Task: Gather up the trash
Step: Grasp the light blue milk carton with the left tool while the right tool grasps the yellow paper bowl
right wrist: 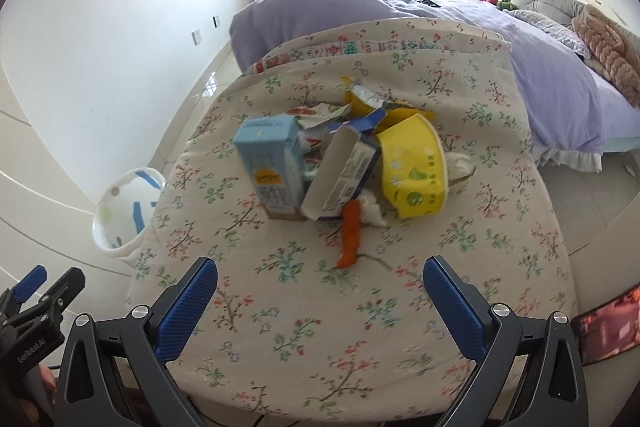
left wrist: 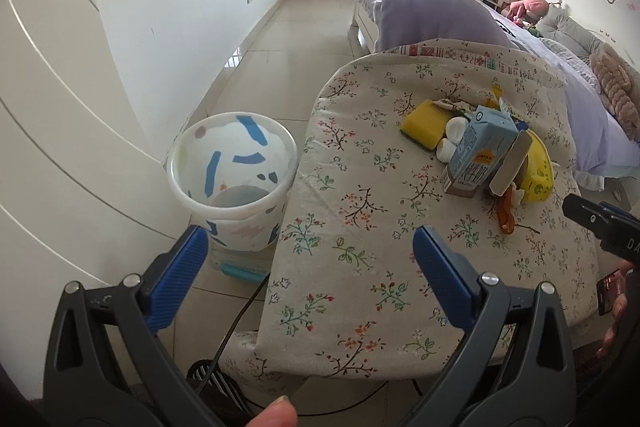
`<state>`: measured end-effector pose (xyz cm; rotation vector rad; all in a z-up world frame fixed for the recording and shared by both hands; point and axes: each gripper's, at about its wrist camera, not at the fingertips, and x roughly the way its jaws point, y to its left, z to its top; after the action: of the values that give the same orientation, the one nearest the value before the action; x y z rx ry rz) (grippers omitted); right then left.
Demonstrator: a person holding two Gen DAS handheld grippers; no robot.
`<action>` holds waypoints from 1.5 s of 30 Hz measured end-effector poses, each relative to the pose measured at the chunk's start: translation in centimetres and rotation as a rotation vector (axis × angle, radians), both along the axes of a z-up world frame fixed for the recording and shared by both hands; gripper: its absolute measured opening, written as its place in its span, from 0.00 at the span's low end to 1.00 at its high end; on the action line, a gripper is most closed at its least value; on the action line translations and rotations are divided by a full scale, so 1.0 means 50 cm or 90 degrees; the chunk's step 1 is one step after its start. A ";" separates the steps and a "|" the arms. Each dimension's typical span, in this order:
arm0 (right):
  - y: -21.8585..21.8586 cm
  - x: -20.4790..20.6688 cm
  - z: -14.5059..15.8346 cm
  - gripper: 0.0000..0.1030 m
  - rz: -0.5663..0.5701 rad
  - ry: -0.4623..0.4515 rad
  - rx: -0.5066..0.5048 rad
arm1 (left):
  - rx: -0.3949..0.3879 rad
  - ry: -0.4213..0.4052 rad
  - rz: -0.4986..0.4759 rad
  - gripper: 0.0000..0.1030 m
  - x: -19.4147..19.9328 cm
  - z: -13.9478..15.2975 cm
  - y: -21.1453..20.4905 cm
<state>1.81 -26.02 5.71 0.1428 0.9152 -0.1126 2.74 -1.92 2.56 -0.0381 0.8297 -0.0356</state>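
1. Both your tools, left tool (left wrist: 310, 247) and right tool (right wrist: 320, 277), are spread wide and carry nothing.
2. The trash pile (right wrist: 344, 163) sits mid-bench; the bin (left wrist: 232, 179) stands on the floor beside it.
3. The milk carton (right wrist: 272, 167) looks light and crushable; pinch its flat sides gently.

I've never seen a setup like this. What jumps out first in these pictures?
A heap of trash sits mid-table on the flowered tablecloth: a blue milk carton, a yellow paper bowl on its side and an orange scrap. Left of the table, on the floor, stands a white patterned bin. Both grippers, left and right, are open and empty.
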 end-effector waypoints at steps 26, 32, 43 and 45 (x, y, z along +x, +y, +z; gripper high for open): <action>-0.271 0.186 -0.122 0.85 -0.031 0.106 0.163 | -0.073 0.023 -0.220 0.84 0.197 -0.052 -0.276; -0.279 0.199 -0.139 0.85 -0.031 0.115 0.185 | -0.092 0.012 -0.235 0.79 0.218 -0.060 -0.299; -0.275 0.211 -0.166 0.85 -0.052 0.126 0.198 | -0.106 0.017 -0.205 0.56 0.235 -0.054 -0.296; -0.268 0.220 -0.174 0.85 -0.054 0.130 0.195 | -0.113 0.015 -0.200 0.56 0.233 -0.049 -0.287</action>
<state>12.83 -39.41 -2.97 0.4614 1.1273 -0.0654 14.38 -16.29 0.12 -0.0750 0.8478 -0.4060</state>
